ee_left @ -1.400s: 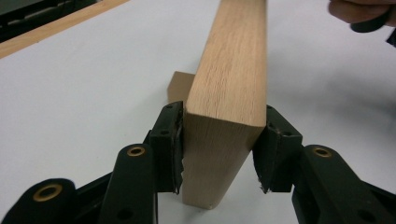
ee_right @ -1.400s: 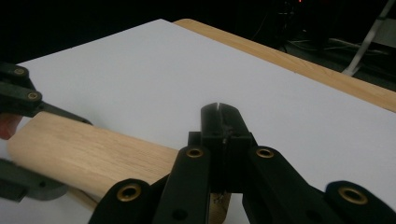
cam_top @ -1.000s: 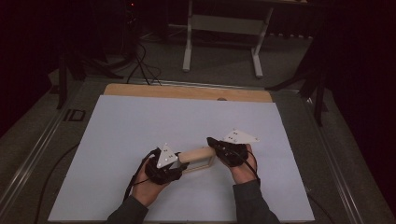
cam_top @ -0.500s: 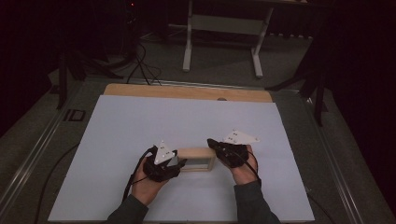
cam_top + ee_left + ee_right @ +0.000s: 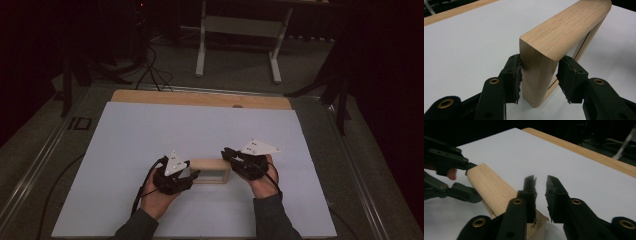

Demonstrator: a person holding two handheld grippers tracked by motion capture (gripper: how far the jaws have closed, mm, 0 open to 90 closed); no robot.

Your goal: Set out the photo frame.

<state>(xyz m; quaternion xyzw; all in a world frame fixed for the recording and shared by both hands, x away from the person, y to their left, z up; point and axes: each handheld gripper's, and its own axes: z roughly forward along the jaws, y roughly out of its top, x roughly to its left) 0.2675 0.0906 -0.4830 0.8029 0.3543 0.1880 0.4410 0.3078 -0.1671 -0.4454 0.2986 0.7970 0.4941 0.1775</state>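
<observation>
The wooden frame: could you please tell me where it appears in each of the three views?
High view: the wooden frame stands low at centre on the white table sheet, between the two grippers.
Left gripper view: it rises at centre, its near end between the left gripper fingers.
Right gripper view: it lies lower left, behind the right gripper.
Shared landmark: the white table sheet.

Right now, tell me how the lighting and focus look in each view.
High view: dim, dark surround, white table lit evenly. Left gripper view: bright, wooden frame sharp, near jaws slightly soft. Right gripper view: dark background, the jaws' near ends blurred, frame clear.
</observation>
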